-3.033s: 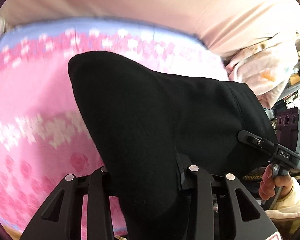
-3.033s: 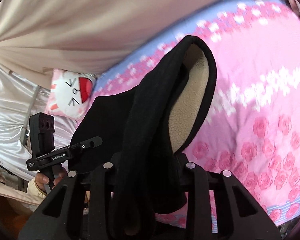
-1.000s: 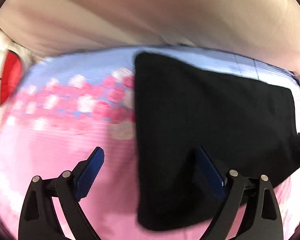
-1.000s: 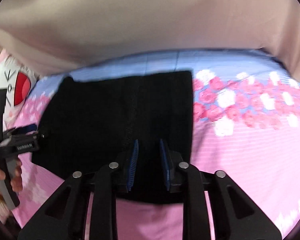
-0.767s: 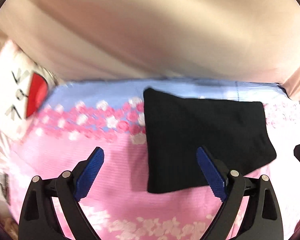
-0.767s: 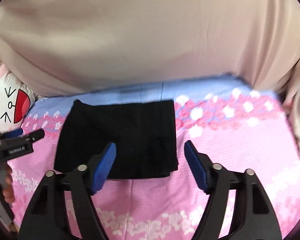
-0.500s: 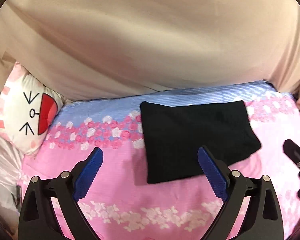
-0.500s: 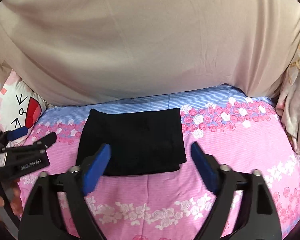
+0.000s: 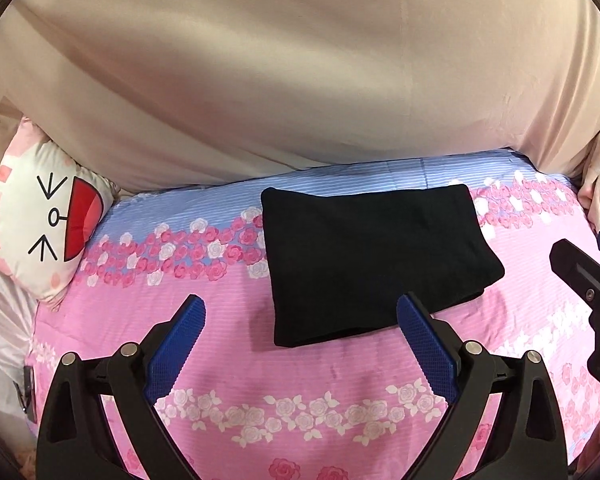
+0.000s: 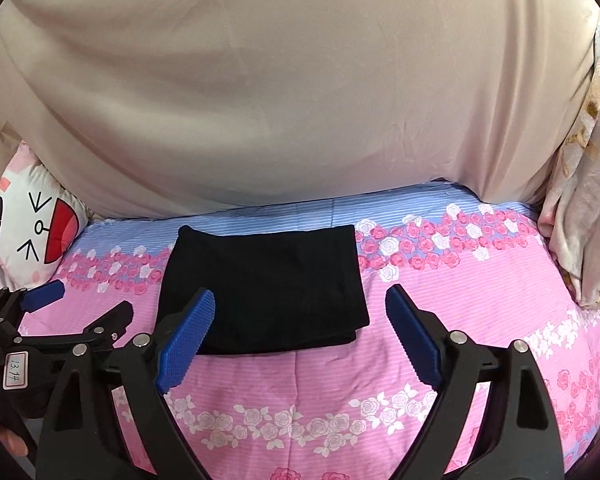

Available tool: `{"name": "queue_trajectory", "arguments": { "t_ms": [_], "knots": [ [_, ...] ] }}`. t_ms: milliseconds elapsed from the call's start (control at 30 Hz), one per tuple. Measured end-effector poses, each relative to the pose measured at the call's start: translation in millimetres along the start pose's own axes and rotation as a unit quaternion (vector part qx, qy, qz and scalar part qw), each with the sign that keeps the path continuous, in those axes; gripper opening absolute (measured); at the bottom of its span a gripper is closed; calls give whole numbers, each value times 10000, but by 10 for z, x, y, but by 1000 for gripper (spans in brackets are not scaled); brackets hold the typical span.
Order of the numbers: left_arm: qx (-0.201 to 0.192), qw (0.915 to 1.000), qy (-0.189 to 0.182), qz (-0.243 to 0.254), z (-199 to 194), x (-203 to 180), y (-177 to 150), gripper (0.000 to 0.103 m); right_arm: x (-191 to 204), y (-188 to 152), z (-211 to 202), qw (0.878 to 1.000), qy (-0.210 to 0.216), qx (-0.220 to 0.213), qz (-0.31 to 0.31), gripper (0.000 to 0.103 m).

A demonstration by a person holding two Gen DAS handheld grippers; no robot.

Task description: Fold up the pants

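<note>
The black pants [image 9: 372, 256] lie folded into a flat rectangle on the pink rose-print bed sheet [image 9: 300, 380], towards the far side of the bed. My left gripper [image 9: 300, 306] hovers above and short of the pants' near left corner, open, with nothing between its blue pads. In the right wrist view the pants [image 10: 268, 280] lie just beyond my right gripper [image 10: 300, 298], which is also wide open and empty. The left gripper [image 10: 80, 306] shows at that view's left edge, held by a hand. The right gripper [image 9: 588, 252] pokes in at the left wrist view's right edge.
A white cat-face pillow [image 9: 40, 216] leans at the bed's left end. A beige curtain [image 9: 300, 80] hangs behind the bed. A pale floral cloth [image 10: 580, 220] hangs at the right end. Blue stripes [image 10: 300, 204] run along the sheet's far edge.
Both grippers carried the pants, laid them on the bed and let go. The right jaws opened wide, and both grippers drew back and up. Over the last half second hardly anything moved.
</note>
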State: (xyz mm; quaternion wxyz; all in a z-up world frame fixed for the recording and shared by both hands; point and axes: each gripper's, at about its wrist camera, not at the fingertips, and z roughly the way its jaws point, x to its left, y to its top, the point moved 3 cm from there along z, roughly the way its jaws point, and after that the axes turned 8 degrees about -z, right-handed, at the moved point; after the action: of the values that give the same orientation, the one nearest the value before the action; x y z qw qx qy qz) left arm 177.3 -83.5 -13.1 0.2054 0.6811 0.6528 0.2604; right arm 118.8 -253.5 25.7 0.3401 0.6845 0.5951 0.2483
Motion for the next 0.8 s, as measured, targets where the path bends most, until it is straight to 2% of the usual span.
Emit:
{"name": "queue_trajectory", "arguments": {
  "t_ms": [267,800],
  "knots": [
    [-59,9999,-33,-109,-19,71,29,97,5,0,-22,10000,-63,-7,-8,86],
    [-102,9999,-123,41,58,28,87,97,-43,15,4,9999,-155,2,-59,86]
  ]
}}
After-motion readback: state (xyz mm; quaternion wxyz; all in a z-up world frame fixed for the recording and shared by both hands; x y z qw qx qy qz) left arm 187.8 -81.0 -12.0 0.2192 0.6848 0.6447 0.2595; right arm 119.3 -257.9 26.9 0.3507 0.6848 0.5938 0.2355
